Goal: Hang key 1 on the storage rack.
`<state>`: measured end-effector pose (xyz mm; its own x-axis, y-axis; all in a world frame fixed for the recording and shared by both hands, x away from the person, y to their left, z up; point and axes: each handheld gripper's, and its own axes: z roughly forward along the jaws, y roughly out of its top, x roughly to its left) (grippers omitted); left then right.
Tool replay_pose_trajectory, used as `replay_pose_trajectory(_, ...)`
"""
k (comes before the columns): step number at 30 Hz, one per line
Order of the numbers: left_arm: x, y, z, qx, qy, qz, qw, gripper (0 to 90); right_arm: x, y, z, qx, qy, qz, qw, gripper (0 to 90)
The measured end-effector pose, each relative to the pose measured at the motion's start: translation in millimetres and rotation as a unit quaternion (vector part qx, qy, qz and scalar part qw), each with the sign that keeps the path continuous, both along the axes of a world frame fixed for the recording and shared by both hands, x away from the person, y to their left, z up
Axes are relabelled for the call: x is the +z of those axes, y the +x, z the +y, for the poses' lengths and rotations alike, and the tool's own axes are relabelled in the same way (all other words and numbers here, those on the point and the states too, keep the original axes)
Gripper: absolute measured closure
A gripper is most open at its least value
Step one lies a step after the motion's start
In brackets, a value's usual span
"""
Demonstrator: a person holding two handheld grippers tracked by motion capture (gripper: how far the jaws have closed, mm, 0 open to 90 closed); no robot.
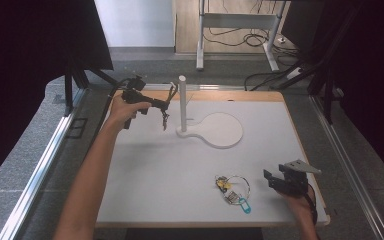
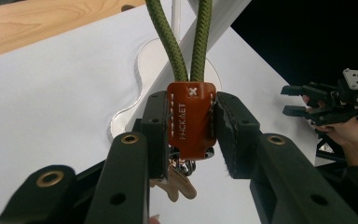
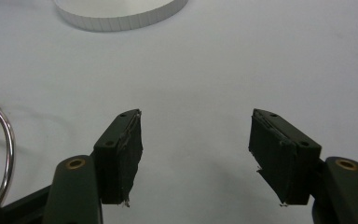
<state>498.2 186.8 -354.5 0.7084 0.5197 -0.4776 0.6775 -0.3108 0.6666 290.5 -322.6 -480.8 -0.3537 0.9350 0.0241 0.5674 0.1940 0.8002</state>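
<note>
Left claw clamps the orange leather tab, its keys half hidden below; right claw gapes wide

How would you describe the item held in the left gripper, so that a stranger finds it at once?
On the white table, look beside the upright white post. There the left gripper clamps an orange-brown leather tab on a green cord loop, unlike the flat key ring lying nearby.

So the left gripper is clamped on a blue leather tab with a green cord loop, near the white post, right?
Not quite: the leather tab is orange-brown, not blue, as the left gripper view shows. The rest holds: the left gripper is clamped on it, the green cord loop rises from it, and the white post stands near.
</note>
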Motion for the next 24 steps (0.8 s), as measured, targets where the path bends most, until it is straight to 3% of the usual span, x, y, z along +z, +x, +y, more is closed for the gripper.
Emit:
replay_pose_trajectory(7, -8.0, 0.2, -7.7, -0.008, 0.015, 0.003, 0.9998, 66.7, -0.4, 0.3, 0.3, 0.0, 0.0, 0.0, 1.0, 34.8)
replay_pose_trajectory(24, -12.5, -0.6, -14.8, -0.006, 0.021, -0.001, 0.9998, 66.2, -0.9, 0.6, 0.7, 0.001, 0.0, 0.003, 1.0, 34.7)
